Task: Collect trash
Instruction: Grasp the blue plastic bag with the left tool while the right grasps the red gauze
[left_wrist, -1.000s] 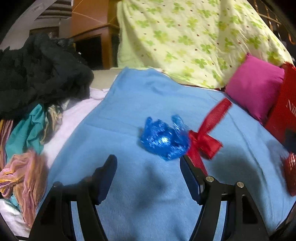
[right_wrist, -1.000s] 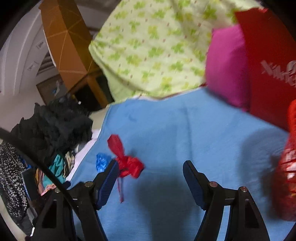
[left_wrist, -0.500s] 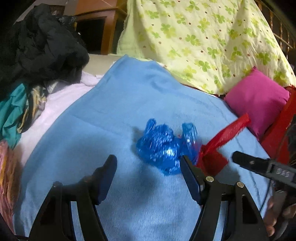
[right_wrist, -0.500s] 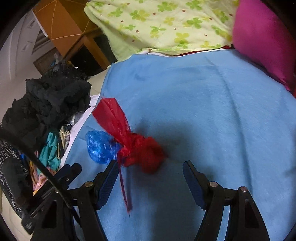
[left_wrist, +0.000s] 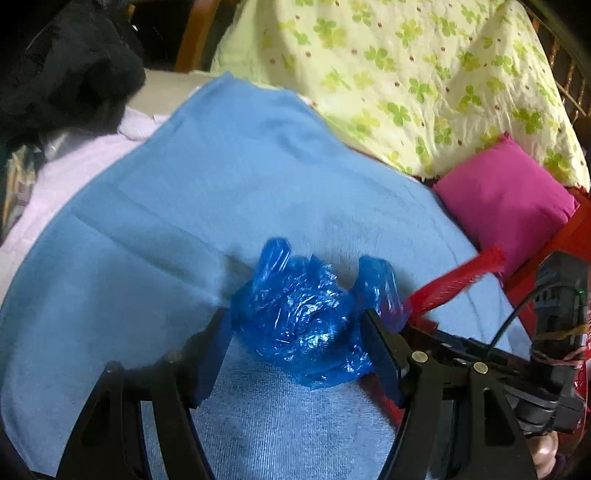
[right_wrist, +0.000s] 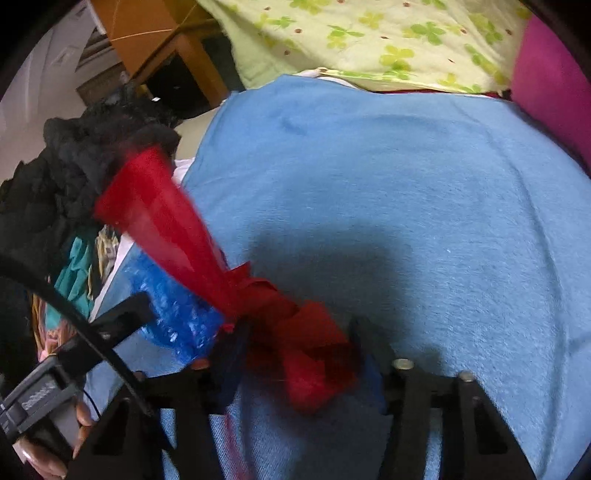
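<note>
A crumpled blue plastic bag (left_wrist: 299, 325) lies on the blue blanket (left_wrist: 221, 184). My left gripper (left_wrist: 295, 343) is open, with a finger on either side of the bag. Just to the bag's right is a red plastic scrap with a long tail (left_wrist: 454, 280). In the right wrist view its knotted wad (right_wrist: 306, 354) fills the gap of my right gripper (right_wrist: 301, 350), whose jaws are closing on it, both pads against the wad. The red tail sticks up to the left. The blue bag (right_wrist: 173, 310) sits behind it, next to the left gripper's finger (right_wrist: 122, 317).
A pile of dark clothes (left_wrist: 66, 70) lies at the left of the bed. A clover-print quilt (left_wrist: 406, 74) and a magenta pillow (left_wrist: 506, 199) bound the far and right sides. Wooden furniture (right_wrist: 147, 33) stands behind. A hand (right_wrist: 44, 458) grips the left tool.
Both grippers came down and forward onto the trash. The blue bag now sits between the left fingers. The right jaws narrowed around the red wad.
</note>
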